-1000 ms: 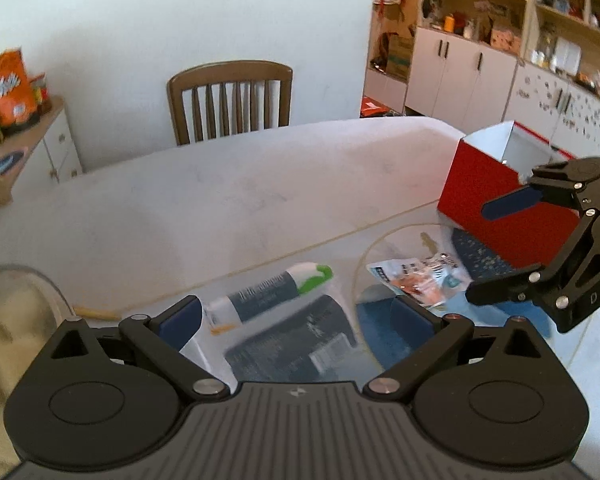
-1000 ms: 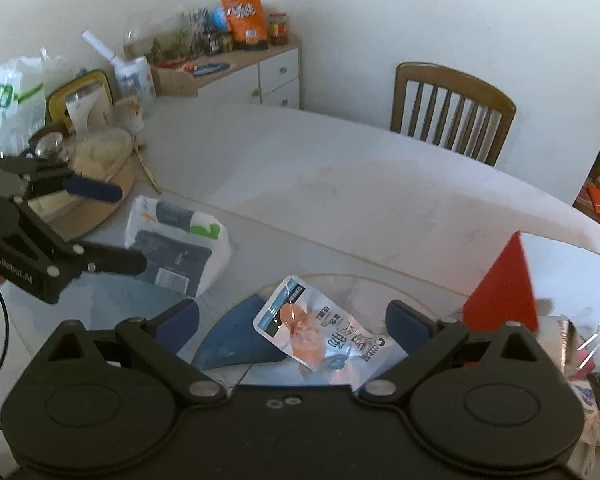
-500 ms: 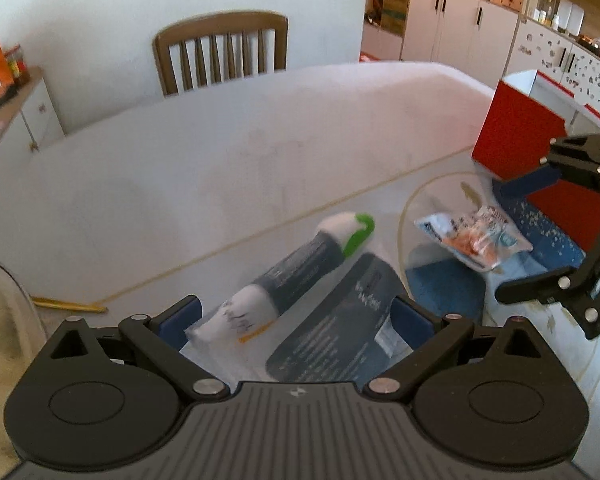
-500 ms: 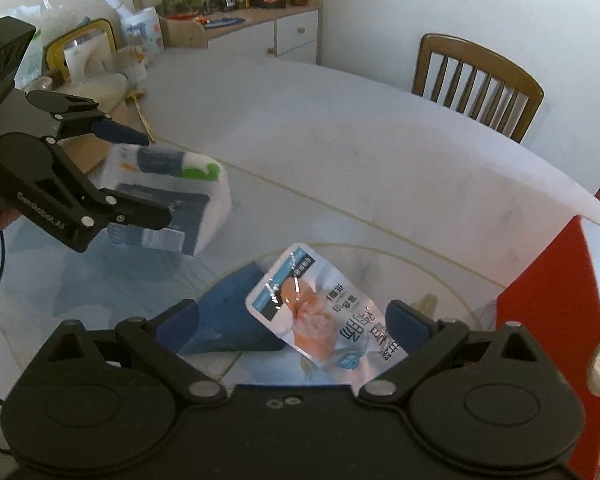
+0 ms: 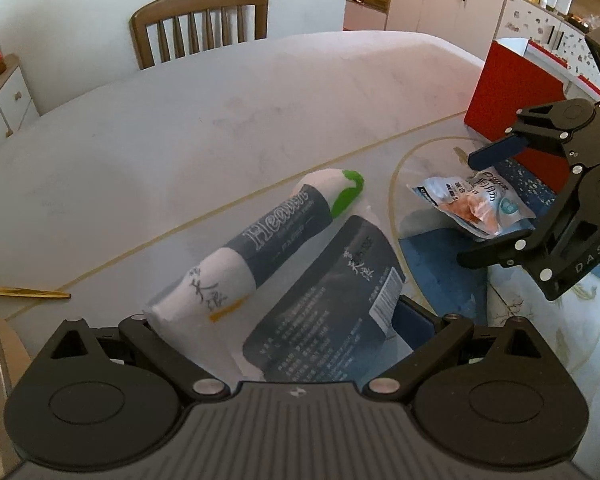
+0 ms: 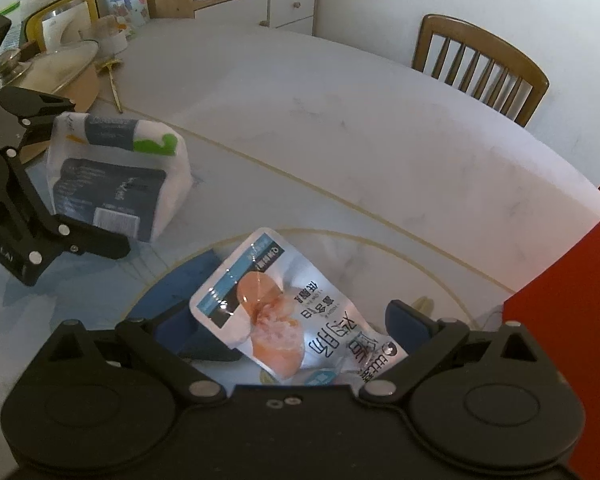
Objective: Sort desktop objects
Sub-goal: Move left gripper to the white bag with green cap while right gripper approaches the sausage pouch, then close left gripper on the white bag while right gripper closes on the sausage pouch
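left wrist view: left gripper (image 5: 276,320) had its jaws spread wide around the near end of a soft tissue pack (image 5: 296,276), white wrap with a dark label and a green mark. the pack lay flat on the white marble table (image 5: 220,112), apparently not yet squeezed; i could not tell whether the pads touched the wrap. the wide spread probably suits the pack's bulk. to the right, the right gripper (image 5: 476,206) sat open, one finger above and one below the snack pouch (image 5: 476,204), which rested on the round glass turntable (image 5: 404,172). a red box (image 5: 512,92) stood just behind it, likely the sorting bin. a wooden chair (image 5: 202,20) stood at the far side.

right wrist view: right gripper (image 6: 288,326) was spread, with the blue-and-orange snack pouch (image 6: 276,312) lying between its fingers, slightly crumpled and flat on the turntable, not pinched yet. the red box (image 6: 560,320) was just to the right, close for a short drop. at left, the left gripper (image 6: 80,184) bracketed the tissue pack (image 6: 116,176), jaws open. a glass pot lid (image 6: 56,68) and clutter sat well apart behind it.
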Demonstrator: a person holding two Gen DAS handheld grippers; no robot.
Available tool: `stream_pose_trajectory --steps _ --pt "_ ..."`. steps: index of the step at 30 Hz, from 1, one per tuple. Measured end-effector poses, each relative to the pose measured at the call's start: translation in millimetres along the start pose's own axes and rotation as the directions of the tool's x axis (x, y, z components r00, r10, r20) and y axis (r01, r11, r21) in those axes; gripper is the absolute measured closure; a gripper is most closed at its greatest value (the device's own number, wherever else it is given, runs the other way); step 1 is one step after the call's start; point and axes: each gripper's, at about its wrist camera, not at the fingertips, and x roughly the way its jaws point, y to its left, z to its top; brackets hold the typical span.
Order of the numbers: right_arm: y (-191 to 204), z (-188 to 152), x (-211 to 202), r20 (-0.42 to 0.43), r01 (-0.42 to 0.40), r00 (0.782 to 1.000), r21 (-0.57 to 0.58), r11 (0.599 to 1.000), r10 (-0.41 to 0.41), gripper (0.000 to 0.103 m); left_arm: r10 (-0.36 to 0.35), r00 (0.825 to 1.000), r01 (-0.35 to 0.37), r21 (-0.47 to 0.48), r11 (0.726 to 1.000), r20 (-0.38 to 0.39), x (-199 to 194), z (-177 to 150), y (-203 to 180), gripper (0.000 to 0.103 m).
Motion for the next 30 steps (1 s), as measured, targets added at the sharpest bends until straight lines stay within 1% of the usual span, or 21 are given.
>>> stream_pose_trajectory --steps 3,5,7,9,11,12,13,14,16,18,19,22,25,26,27,30 --pt "-3 -1 6 -0.012 -0.006 1.000 0.021 1.000 0.006 0.004 0.007 1.000 -0.007 0.004 1.000 0.006 2 0 -1 0.003" --pt "-7 -3 8 -0.007 -0.018 1.000 0.060 0.998 0.019 0.003 0.007 1.000 -0.007 0.006 1.000 0.012 2 0 -2 0.003" --pt "-7 -4 8 0.002 -0.015 1.000 0.065 0.998 0.015 0.002 0.008 1.000 -0.009 0.005 1.000 0.018 2 -1 -3 0.003" --pt "-7 -5 8 0.008 -0.017 1.000 0.064 0.998 0.016 0.003 0.013 1.000 -0.014 0.009 1.000 0.025 2 -2 -3 0.005" --pt "-8 -5 8 0.008 -0.016 1.000 0.059 0.998 0.016 0.005 0.020 0.999 -0.021 0.013 1.000 0.030 2 -2 -4 0.009" --pt "-8 -4 8 0.010 -0.016 1.000 0.059 0.998 0.015 0.008 0.021 0.999 -0.022 0.015 1.000 0.032 1 -2 -5 0.010" --pt "-8 -4 8 0.015 -0.016 1.000 0.058 0.998 0.015 0.009 0.022 0.999 -0.022 0.015 1.000 0.034 1 -2 -5 0.015" --pt "-7 -4 7 0.020 -0.018 1.000 0.056 0.998 0.017 0.014 0.021 0.999 -0.022 0.014 1.000 0.037 0 -1 -5 0.018" --pt "-5 -4 4 0.027 -0.020 0.999 0.050 0.999 0.018 0.021 0.004 0.999 -0.004 0.001 1.000 0.037 -2 0 -5 0.021" --pt "-5 -2 2 0.031 -0.021 0.999 0.049 0.999 0.020 0.035 -0.016 0.999 0.017 -0.015 1.000 0.039 -4 1 -5 0.027" --pt "-5 -2 0 0.030 -0.020 0.999 0.049 0.999 0.019 0.037 -0.017 0.999 0.018 -0.018 1.000 0.039 -4 1 -7 0.030" --pt "-3 -2 -1 0.025 -0.012 1.000 0.049 0.999 0.011 0.039 -0.014 0.999 0.015 -0.027 1.000 0.040 -7 2 -10 0.033" --pt "1 -3 -5 0.029 0.002 1.000 0.035 0.999 -0.003 0.044 -0.007 0.999 0.010 -0.050 0.999 0.051 -11 2 -14 0.036" --pt "4 -4 -6 0.030 0.010 0.999 0.023 1.000 -0.010 0.049 -0.008 0.998 0.012 -0.061 0.998 0.055 -13 2 -15 0.040" --pt "6 -4 -9 0.033 0.018 0.999 0.015 1.000 -0.018 0.056 -0.009 0.998 0.013 -0.073 0.997 0.058 -14 1 -16 0.040" --pt "10 -5 -16 0.031 0.019 0.999 0.024 1.000 -0.020 0.061 0.003 0.998 0.003 -0.094 0.996 0.067 -20 -3 -22 0.044"
